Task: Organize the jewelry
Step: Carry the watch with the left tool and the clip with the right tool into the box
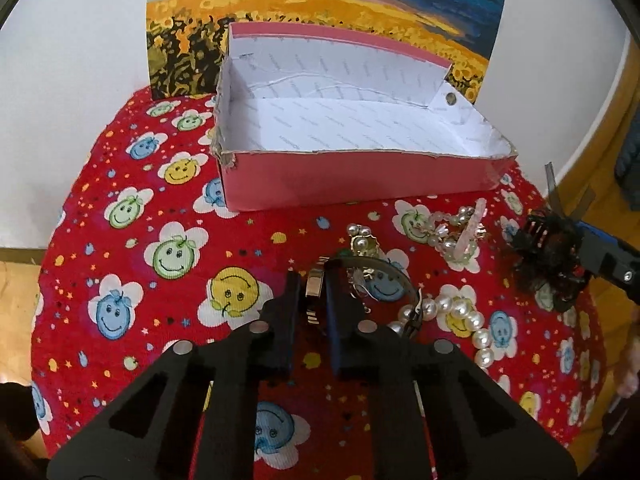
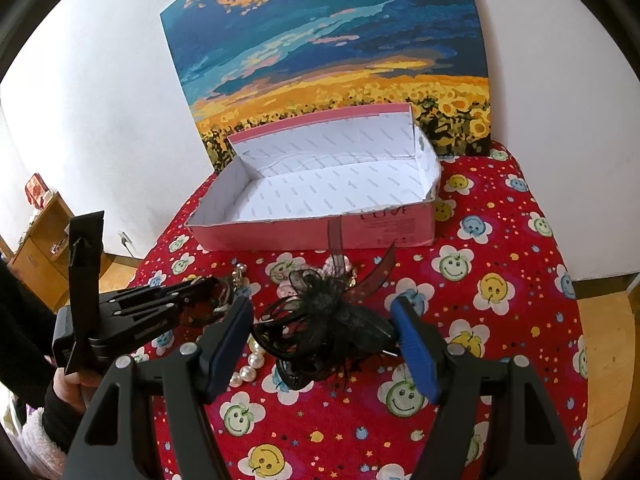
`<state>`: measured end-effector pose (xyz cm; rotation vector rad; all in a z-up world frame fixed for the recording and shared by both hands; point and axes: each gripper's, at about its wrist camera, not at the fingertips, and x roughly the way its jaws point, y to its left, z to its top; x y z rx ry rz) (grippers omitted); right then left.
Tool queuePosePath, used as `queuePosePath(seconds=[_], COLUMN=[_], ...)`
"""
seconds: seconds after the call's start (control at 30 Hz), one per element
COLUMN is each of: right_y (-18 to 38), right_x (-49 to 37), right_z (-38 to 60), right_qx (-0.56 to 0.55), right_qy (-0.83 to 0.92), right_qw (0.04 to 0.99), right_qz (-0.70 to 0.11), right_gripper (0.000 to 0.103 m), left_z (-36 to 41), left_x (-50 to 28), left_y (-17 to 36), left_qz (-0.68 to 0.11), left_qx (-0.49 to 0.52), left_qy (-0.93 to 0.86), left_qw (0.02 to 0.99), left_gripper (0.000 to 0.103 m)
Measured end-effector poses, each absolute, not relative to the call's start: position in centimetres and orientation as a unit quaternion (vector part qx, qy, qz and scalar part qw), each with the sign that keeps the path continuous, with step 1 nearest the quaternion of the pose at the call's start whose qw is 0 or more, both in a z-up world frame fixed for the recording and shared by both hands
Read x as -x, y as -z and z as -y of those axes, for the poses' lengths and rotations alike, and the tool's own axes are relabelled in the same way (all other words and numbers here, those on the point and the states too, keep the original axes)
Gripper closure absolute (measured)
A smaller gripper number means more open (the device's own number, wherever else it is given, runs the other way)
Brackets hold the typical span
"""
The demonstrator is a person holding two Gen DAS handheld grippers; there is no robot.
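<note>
1. Left tool [image 1: 309, 280]: clenched on a small metallic band-like piece [image 1: 313, 300], pinched between the pads near their tips. Piece just off or at the red smiley cloth [image 1: 132, 264] on the counter; cannot tell which.
2. Advice for lift: raise straight up before swinging toward the pink box [image 1: 340, 178], since a silver bangle [image 1: 384, 270] and a pearl strand [image 1: 460, 312] lie just beside it and could snag.
3. Box: open, inside bare, at the far side of the cloth, against the painting [image 1: 320, 8].
4. Release low over the box floor; small piece likely to bounce.
5. Right tool [image 2: 322, 320]: jaws wide, around a black feathery hair ornament [image 2: 320, 320]; right pad touches, left pad seems apart, so grip unconfirmed. Close further before lifting.
</note>
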<state>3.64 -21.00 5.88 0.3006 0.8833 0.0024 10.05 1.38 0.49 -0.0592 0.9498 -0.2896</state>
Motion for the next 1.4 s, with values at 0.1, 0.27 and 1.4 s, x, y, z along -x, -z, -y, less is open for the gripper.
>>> queuePosePath(seconds=[0.1, 0.27, 1.4], right_y=[-6.0, -6.6, -5.6], right_x=[-3.8, -4.1, -14.6], right_z=[20.9, 20.6, 23.2], right_qx=[-0.145, -0.143, -0.147], right_qy=[-0.002, -0.004, 0.018], right_qw=[0.894, 0.898, 0.908], right_qz=[-0.424, -0.417, -0.392], right_gripper=[0.030, 0.030, 0.030], left_z=[-2.0, -2.1, -0.8], left_x=[-10.1, -9.6, -22.1], left_y=[-1.0, -3.1, -5.4], left_qz=[-0.460, -0.441, -0.440], left_qx=[0.054, 0.053, 0.105], left_qy=[0.150, 0.153, 0.161], left_qw=[0.874, 0.882, 0.877], left_gripper=[0.096, 0.096, 0.095])
